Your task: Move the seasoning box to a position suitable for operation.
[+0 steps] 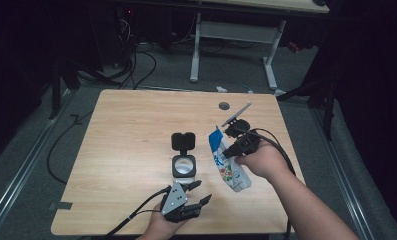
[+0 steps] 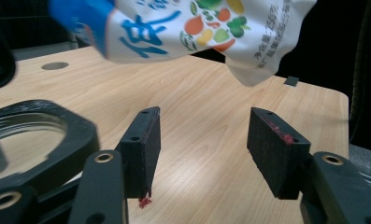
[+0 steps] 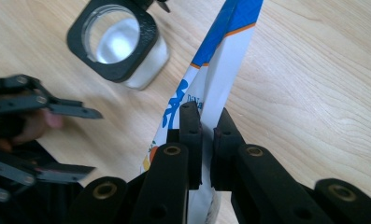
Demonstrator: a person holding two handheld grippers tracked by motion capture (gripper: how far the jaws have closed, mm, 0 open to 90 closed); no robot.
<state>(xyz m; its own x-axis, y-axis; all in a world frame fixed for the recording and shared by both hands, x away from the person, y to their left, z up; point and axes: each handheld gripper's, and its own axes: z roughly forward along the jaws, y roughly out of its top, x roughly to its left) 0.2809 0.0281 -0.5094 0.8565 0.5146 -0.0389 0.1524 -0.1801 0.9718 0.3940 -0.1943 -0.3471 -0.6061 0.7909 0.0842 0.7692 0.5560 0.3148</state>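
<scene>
Pouch (image 1: pixel 227 162), white with a blue top, hangs over the desk (image 1: pixel 136 125) right of the open-lidded jar (image 1: pixel 184 165), its long axis running from the blue end far-left to the near-right bottom. Left gripper (image 1: pixel 198 192) jaws spread, empty; right gripper (image 3: pixel 208 122) jaws clenched on the pouch.

In the left gripper view, the pouch (image 2: pixel 183 32) above the jaws runs off the top edge, and its blue end (image 2: pixel 80 18) is blurred. The print on it is too small to read. The black-rimmed jar (image 2: pixel 33 135) left of the jaws is cut by the left edge. In the right gripper view, the jaws cover the pouch's (image 3: pixel 211 84) lower part, and its top leaves the upper edge. The left gripper (image 3: pixel 33 140), off to the side, is cropped at the left edge. In the high view, the person's hand hides the pouch's (image 1: pixel 228 165) right side.
</scene>
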